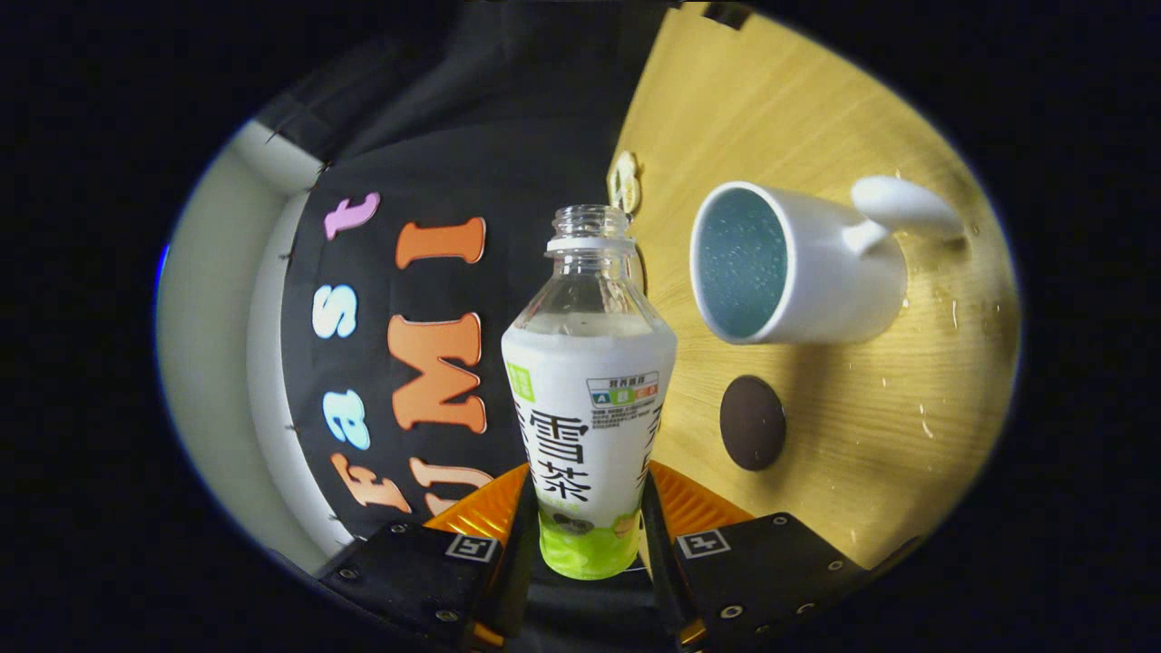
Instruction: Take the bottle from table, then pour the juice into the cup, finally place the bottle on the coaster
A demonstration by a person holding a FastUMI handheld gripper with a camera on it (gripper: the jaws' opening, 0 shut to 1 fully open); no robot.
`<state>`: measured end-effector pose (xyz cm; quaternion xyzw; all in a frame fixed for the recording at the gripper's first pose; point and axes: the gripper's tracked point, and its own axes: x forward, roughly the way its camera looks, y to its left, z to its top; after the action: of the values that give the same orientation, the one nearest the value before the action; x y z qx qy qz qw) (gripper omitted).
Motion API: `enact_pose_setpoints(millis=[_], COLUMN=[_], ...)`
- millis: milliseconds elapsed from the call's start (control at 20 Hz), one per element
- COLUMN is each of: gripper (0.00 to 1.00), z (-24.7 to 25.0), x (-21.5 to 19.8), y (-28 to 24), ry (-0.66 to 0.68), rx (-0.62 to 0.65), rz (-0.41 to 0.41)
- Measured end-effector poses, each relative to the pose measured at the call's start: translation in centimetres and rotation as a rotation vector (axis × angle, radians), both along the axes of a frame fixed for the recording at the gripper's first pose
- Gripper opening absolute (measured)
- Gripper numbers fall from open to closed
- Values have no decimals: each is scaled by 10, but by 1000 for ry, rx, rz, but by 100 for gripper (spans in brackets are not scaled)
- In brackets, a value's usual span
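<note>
The tool grips the uncapped clear plastic bottle with white-green label, rolled sideways beside the white mug on the wooden counter (pouring step); next, tip its neck over the mug's mouth.

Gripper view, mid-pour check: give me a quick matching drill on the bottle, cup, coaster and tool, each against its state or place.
Things:
1. bottle
2. cup
3. coaster
4. tool

States:
A. dark disc lying bare on the table, beside the cup
B. white, with a handle, mouth turned toward the camera
C. uncapped, held between the fingers
D. shut on the bottle's lower part

Pairs: 1-C, 2-B, 3-A, 4-D
</note>
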<state>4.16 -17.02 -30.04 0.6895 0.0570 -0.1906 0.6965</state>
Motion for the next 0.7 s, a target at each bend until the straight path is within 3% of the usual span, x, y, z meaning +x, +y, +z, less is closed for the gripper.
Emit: enact_pose_setpoints(millis=[400, 700], gripper=[57, 57], z=[27, 31], x=[20, 29], y=[13, 11], ry=[-12, 56], rx=[-729, -1060], rz=[221, 335])
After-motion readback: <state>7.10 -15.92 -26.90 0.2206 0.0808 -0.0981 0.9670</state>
